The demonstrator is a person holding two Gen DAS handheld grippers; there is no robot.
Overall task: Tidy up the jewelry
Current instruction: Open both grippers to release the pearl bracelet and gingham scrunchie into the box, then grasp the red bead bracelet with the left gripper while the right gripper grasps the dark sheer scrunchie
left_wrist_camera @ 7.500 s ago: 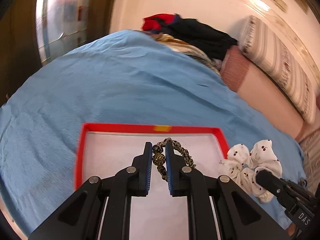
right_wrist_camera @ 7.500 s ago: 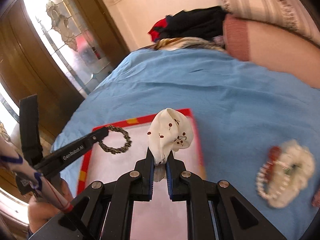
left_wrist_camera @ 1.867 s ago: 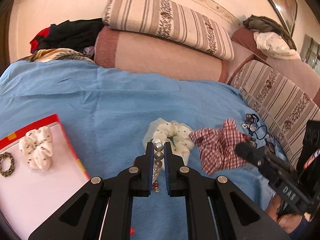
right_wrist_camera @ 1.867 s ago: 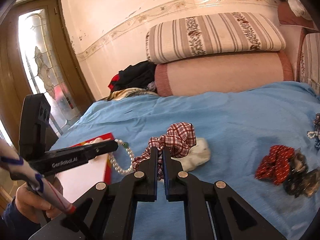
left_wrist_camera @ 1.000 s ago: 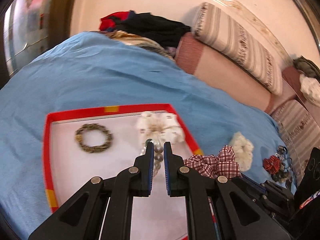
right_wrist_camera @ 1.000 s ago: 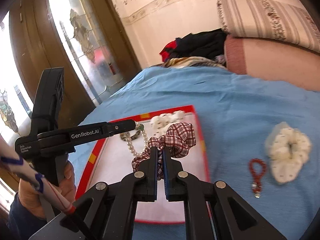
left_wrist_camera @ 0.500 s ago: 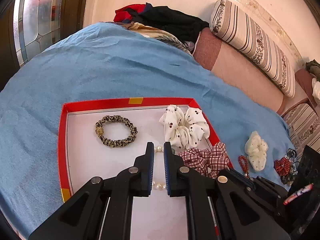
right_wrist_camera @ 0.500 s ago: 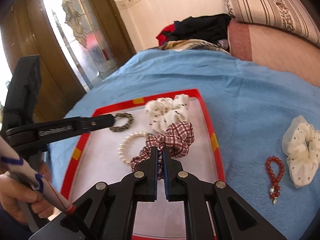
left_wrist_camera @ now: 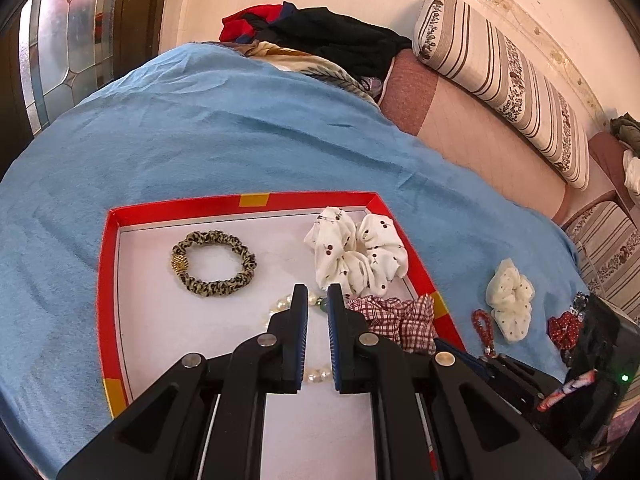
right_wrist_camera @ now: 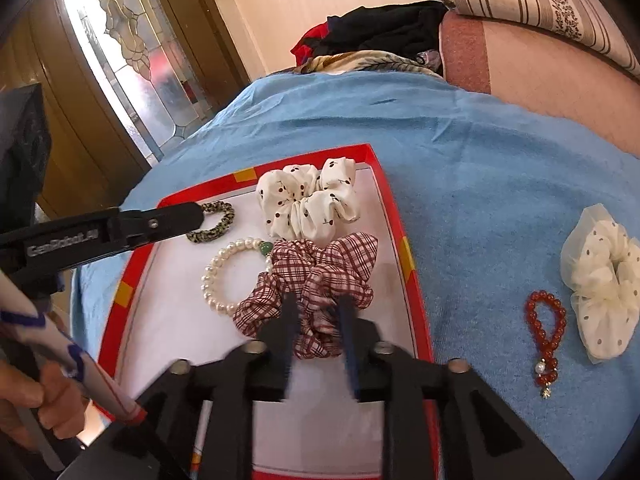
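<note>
A red-rimmed tray (left_wrist_camera: 248, 199) (right_wrist_camera: 404, 248) lies on the blue bedspread. In it lie a leopard-print hair tie (left_wrist_camera: 214, 262) (right_wrist_camera: 216, 224), a white cherry-print scrunchie (left_wrist_camera: 356, 254) (right_wrist_camera: 310, 204), a pearl bracelet (left_wrist_camera: 280, 306) (right_wrist_camera: 218, 276) and a red plaid scrunchie (left_wrist_camera: 396, 320) (right_wrist_camera: 316, 276). My left gripper (left_wrist_camera: 317, 294) is slightly open and empty above the pearl bracelet. My right gripper (right_wrist_camera: 316, 300) is open, its fingers astride the near edge of the plaid scrunchie, which rests on the tray.
On the bedspread right of the tray lie a red bead bracelet (right_wrist_camera: 546, 332) (left_wrist_camera: 482, 326) and a cream dotted scrunchie (right_wrist_camera: 600, 280) (left_wrist_camera: 510, 298). More dark red items (left_wrist_camera: 566, 330) lie farther right. Bolsters and a pile of clothes (left_wrist_camera: 320, 32) line the back.
My left gripper let go of the pearl bracelet, which now lies in the tray. My right gripper has opened and released the plaid scrunchie onto the tray.
</note>
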